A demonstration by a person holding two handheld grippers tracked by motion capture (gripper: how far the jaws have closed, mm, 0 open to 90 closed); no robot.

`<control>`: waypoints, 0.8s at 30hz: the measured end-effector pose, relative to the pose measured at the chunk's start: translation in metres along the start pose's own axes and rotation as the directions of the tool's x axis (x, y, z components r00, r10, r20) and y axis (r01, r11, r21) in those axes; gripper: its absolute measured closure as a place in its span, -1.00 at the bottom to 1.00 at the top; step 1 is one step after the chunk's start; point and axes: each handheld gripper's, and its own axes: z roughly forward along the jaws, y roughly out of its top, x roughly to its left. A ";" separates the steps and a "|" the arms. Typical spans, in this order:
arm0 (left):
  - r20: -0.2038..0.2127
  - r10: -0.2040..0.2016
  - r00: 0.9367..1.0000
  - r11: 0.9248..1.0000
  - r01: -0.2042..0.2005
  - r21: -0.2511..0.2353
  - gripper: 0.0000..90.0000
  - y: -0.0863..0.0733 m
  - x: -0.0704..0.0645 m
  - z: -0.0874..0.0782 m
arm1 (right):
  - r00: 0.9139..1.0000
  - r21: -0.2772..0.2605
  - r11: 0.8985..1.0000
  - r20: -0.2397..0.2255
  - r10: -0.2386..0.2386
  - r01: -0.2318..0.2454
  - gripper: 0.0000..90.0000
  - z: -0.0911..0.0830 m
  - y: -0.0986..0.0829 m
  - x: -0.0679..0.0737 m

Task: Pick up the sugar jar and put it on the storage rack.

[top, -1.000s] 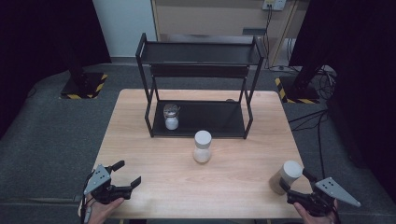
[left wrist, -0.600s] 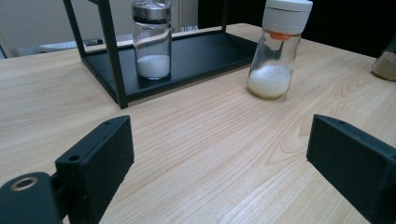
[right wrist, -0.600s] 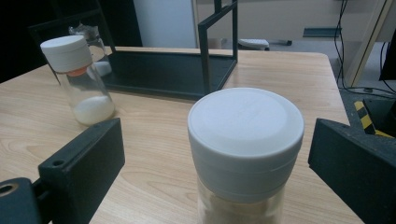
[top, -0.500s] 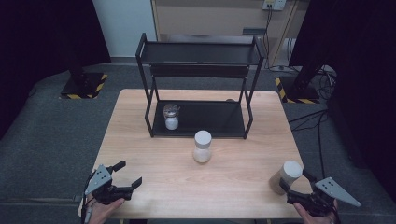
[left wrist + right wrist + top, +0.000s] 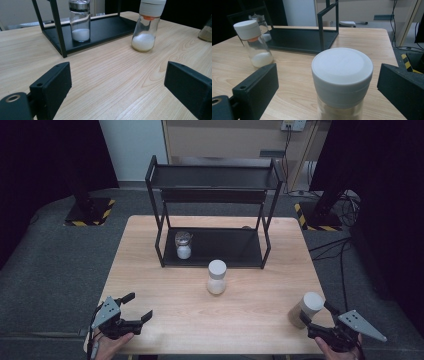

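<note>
High view: I see the left gripper (image 5: 134, 309) at the table's (image 5: 165, 285) near left corner, jaws spread, nothing between them. The right gripper (image 5: 316, 318) sits at the near right edge, jaws spread around the tan-filled jar (image 5: 305, 309).

Left gripper view: jaws wide apart over bare wood; white-capped jar (image 5: 148, 25) stands ahead, metal-capped shaker (image 5: 80, 20) on the rack's (image 5: 105, 28) bottom shelf.

Right gripper view: tan-filled jar's white cap (image 5: 342, 73) sits between the jaws, gaps both sides.
</note>
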 end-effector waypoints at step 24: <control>0.005 0.001 1.000 1.000 -0.001 0.022 -0.86 0.002 0.000 0.003 | 0.999 -0.045 0.998 -0.032 -0.034 0.032 -0.94 0.003 0.029 0.010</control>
